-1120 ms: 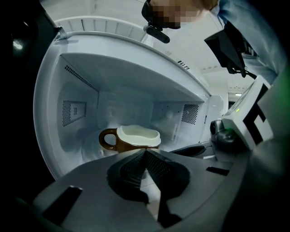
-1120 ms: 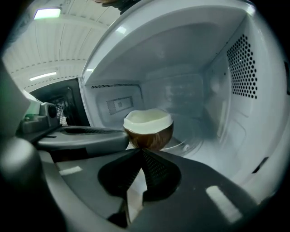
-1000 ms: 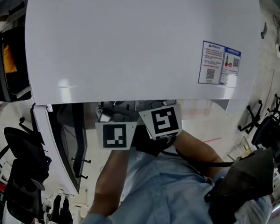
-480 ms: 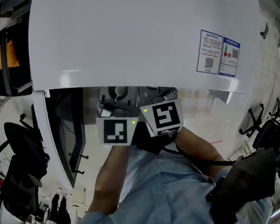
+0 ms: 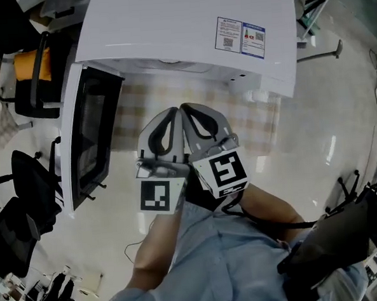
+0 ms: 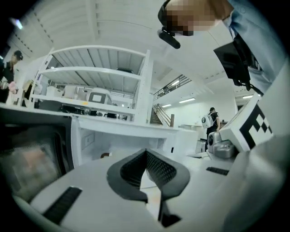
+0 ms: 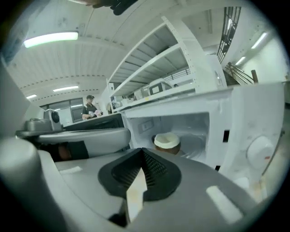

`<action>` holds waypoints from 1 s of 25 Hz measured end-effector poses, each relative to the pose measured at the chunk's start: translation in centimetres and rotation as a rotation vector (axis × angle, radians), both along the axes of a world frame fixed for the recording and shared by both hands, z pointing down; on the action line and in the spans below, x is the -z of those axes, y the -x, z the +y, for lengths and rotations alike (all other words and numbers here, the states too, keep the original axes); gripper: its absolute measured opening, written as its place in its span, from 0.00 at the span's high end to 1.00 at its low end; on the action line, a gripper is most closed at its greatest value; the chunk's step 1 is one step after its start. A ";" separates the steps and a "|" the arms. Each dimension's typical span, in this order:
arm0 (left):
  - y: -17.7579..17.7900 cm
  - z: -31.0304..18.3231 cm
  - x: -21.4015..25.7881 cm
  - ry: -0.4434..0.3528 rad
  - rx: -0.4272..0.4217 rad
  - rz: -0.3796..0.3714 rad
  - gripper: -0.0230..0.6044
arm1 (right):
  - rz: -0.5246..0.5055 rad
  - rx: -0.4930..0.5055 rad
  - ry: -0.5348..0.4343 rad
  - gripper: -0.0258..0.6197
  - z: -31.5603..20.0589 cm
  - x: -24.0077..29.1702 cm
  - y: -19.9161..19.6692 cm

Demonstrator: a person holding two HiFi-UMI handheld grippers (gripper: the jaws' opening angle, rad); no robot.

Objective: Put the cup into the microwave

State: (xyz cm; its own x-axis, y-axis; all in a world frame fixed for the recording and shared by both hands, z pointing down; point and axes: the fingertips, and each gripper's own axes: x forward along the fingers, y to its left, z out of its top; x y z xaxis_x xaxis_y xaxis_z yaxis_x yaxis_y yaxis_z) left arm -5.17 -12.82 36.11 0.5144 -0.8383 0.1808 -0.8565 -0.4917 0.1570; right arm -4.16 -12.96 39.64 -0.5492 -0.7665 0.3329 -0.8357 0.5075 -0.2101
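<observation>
A brown cup with a cream lid (image 7: 166,142) stands upright inside the white microwave (image 5: 187,32), seen through the open front in the right gripper view. The microwave's door (image 5: 92,133) hangs open to the left. Both grippers are side by side in front of the opening, well back from the cup. My left gripper (image 5: 173,111) is shut with nothing between its dark pads. Beside it my right gripper (image 5: 185,107) is also shut and empty, pointing at the cavity (image 7: 181,131). From the head view the cup is hidden under the microwave's top.
The microwave stands on a chequered surface (image 5: 256,114). Black office chairs (image 5: 19,201) and a chair with an orange cushion (image 5: 27,67) stand on the floor at the left. White shelving (image 6: 95,95) and distant people show behind in the gripper views.
Both grippers have drawn back out from under the microwave's top and risen; their shut jaws now show in full in front of the opening. The head view has pulled back too.
</observation>
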 end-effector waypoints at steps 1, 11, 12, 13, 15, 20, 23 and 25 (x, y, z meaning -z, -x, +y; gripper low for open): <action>-0.2 1.2 1.8 -0.025 0.011 0.003 0.96 | -0.008 0.021 -0.027 0.96 1.1 1.7 -0.1; -0.9 9.6 15.7 -0.197 0.072 -0.019 0.96 | -0.066 0.142 -0.225 0.96 8.8 16.2 -0.8; -1.0 10.2 16.4 -0.198 0.065 -0.028 0.96 | -0.066 0.145 -0.235 0.96 9.3 17.0 -0.9; -1.1 10.8 16.8 -0.200 0.059 -0.040 0.96 | -0.065 0.147 -0.244 0.96 9.7 17.6 -1.0; -1.1 11.5 17.4 -0.203 0.058 -0.053 0.96 | -0.063 0.148 -0.261 0.96 10.4 18.5 -1.2; -0.6 12.9 18.7 -0.240 0.088 -0.046 0.96 | -0.061 0.154 -0.279 0.96 11.3 19.1 -2.0; -0.5 13.5 19.9 -0.273 0.101 -0.048 0.96 | -0.050 0.170 -0.303 0.96 12.1 19.6 -2.3; -0.4 13.9 20.3 -0.280 0.106 -0.060 0.96 | -0.051 0.174 -0.317 0.96 12.6 20.1 -2.3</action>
State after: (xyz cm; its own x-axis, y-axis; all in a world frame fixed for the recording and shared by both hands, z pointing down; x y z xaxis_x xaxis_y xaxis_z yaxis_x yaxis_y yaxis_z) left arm -4.73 1.12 15.83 0.4164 -0.9084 -0.0371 -0.9092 -0.4157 -0.0243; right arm -1.83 -0.38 19.54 -0.6902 -0.7209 0.0624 -0.7236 0.6877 -0.0583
